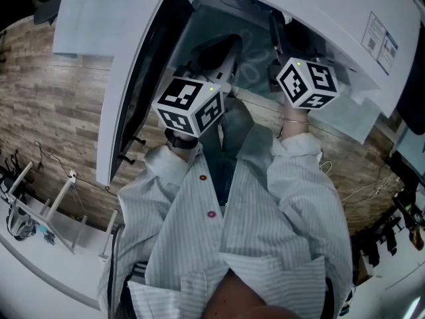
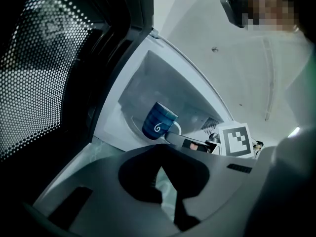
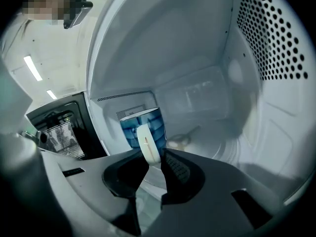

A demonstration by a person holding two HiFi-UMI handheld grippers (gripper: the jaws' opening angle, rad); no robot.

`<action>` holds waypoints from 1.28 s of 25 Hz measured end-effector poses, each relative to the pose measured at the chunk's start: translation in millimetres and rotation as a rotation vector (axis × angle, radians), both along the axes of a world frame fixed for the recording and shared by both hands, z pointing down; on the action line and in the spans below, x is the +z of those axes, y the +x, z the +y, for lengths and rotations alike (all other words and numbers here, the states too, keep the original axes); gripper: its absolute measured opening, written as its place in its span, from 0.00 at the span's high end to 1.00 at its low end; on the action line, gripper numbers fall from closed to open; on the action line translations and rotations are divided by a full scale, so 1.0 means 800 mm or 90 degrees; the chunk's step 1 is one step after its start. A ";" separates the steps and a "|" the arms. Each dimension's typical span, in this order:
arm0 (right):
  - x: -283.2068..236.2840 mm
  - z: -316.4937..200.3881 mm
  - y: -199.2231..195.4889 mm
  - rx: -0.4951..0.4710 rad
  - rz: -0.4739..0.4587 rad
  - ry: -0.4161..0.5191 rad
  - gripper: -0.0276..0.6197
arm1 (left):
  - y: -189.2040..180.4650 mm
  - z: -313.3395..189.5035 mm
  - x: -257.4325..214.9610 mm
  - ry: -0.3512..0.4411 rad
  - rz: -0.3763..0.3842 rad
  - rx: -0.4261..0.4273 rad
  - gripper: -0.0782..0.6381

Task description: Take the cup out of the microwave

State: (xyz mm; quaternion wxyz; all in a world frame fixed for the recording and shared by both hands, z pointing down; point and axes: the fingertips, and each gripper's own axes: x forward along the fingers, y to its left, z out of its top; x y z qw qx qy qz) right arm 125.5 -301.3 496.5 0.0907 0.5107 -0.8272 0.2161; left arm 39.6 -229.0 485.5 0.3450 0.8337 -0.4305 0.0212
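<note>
My left tongs [image 2: 161, 166] are shut tip to tip with nothing between them, just outside the open microwave [image 2: 163, 78], whose door [image 2: 44, 73] stands swung out on the left. My right tongs [image 3: 154, 164] reach inside and are clamped on the white handle [image 3: 148, 144] of the blue cup [image 3: 140, 125], which stands on the floor of the cavity.

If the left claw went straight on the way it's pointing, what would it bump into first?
Most likely the blue cup inside the microwave, almost dead ahead of the left claw, though depth is hard to judge.
</note>
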 end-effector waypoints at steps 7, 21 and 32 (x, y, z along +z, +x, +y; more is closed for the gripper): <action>-0.001 -0.001 0.011 0.034 0.002 0.007 0.83 | 0.000 0.001 0.000 -0.001 0.000 0.005 0.88; -0.006 0.006 0.024 0.081 -0.026 0.023 0.83 | -0.003 -0.001 -0.002 0.002 -0.005 0.002 0.88; -0.028 0.012 0.048 0.129 -0.081 0.048 0.86 | 0.005 0.005 -0.007 0.008 -0.007 0.000 0.88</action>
